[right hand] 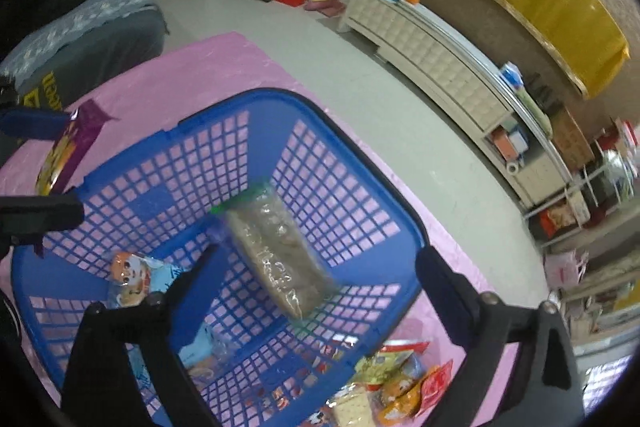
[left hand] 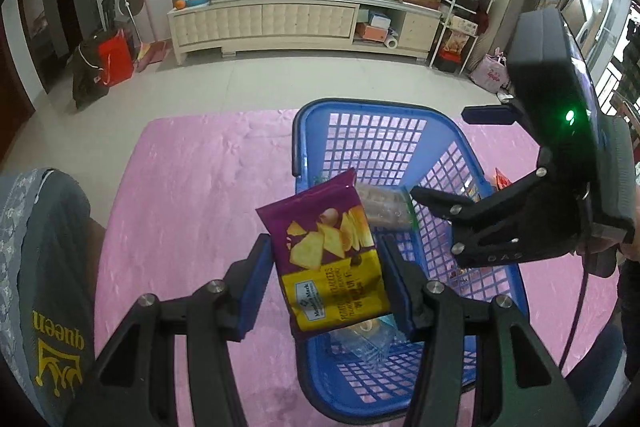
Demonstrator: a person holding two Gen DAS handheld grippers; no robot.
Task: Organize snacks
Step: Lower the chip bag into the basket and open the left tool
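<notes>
Here, loose snack packets [right hand: 400, 379] crowd the blue basket's [right hand: 360, 163] near corner; your left gripper [left hand: 326, 279] pinches the purple chip bag [left hand: 332, 255], your right gripper [right hand: 316, 267] spread over a clear-wrapped pack [right hand: 280, 259].

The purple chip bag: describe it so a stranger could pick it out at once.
Find the blue plastic basket on the pink cloth. At its near left rim the left gripper clamps the purple chip bag. Unlike the clear-wrapped packs in the basket, it is opaque purple and yellow, with chips pictured.
</notes>
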